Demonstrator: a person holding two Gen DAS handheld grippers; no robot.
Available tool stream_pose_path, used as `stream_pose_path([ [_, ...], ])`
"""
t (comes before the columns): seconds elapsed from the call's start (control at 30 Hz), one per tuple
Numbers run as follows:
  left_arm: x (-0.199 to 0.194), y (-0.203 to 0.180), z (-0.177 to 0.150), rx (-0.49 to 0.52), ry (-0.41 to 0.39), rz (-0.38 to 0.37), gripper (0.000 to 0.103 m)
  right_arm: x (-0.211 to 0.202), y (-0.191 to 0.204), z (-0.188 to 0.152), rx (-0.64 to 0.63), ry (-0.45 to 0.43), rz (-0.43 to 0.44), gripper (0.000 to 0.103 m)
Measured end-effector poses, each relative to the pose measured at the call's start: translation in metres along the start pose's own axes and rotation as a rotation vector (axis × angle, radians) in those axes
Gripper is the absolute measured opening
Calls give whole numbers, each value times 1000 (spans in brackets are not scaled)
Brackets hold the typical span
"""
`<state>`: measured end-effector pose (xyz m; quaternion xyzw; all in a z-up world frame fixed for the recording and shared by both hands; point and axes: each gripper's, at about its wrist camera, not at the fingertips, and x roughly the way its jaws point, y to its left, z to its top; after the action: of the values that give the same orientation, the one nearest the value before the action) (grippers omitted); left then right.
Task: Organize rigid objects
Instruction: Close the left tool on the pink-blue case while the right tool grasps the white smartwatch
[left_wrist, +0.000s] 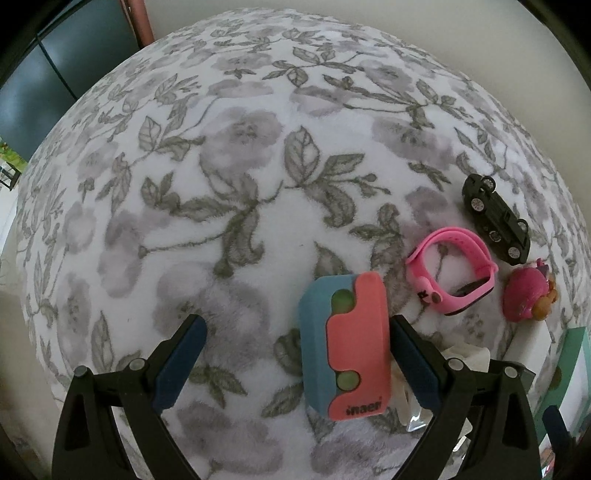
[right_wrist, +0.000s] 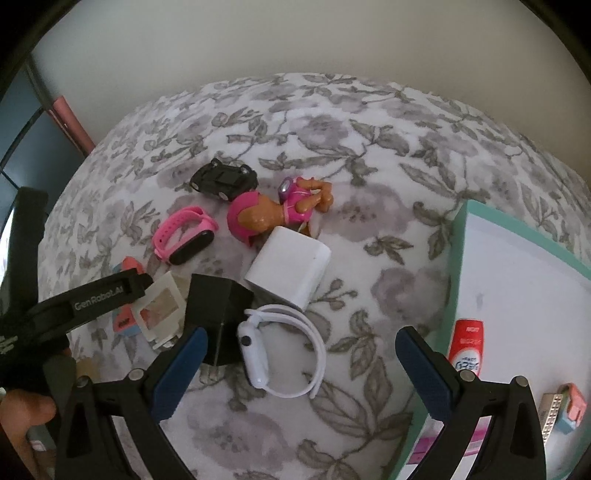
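Floral blanket (left_wrist: 236, 192) bears the pink-blue case (left_wrist: 345, 347), long axis running away between parted left tongs (left_wrist: 295, 358).

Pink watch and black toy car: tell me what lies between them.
Nothing: only bare floral blanket shows between the pink watch and the black toy car, a narrow gap. Both wrist views show it.

Black gripper (right_wrist: 297, 373) frames, blue pads (right_wrist: 177, 373), silver screws ("GenRobot.AI" print).
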<state>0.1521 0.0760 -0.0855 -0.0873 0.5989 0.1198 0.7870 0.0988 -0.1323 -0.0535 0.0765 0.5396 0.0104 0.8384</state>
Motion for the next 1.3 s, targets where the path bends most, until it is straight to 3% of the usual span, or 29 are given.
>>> stream_pose_path([
  [0.3,2,-4,-2,18,2,12,96,-1,-7,-2,10,10,-18,102],
  [0.53,-9,-6,-8,38,1,3,83,2,-9,-3,17,25,-27,97],
  [1.3,-14,-10,-12,55,2,-9,75,13,12,-10,-86,66,-42,87],
])
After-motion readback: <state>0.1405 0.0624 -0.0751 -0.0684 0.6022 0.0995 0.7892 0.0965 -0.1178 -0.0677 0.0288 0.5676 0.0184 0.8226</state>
